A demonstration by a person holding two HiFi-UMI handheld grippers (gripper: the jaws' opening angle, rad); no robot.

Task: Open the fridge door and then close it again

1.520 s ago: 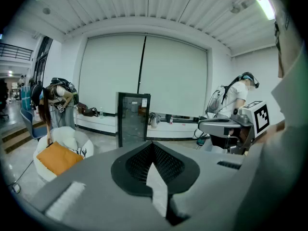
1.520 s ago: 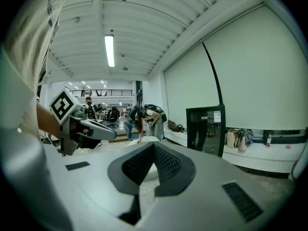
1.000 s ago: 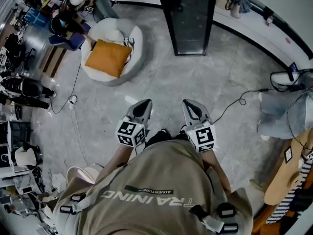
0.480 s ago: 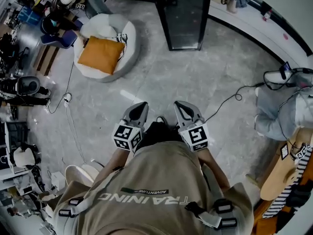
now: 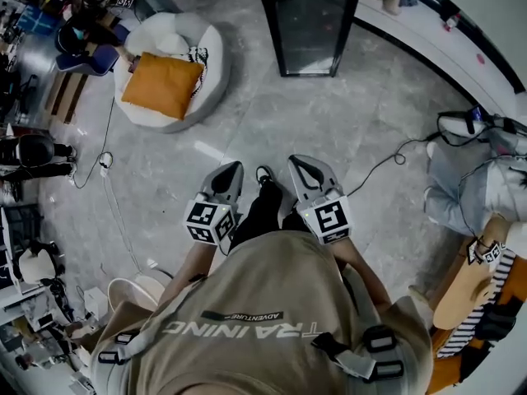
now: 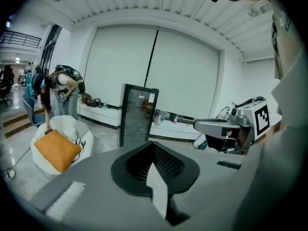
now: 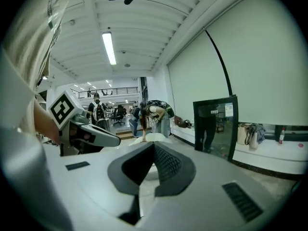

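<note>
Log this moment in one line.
fridge door: shut, untouched | left hand-held gripper: shut, empty | right hand-held gripper: shut, empty

The head view looks steeply down from above the person's shoulders. The fridge [image 5: 309,23] stands well off at its top edge. The left gripper view and the right gripper view sit low, each facing forward and slightly upward along its own jaws. All three views share the fridge. The head view and the left gripper view also share the cushion [image 5: 162,86].
</note>
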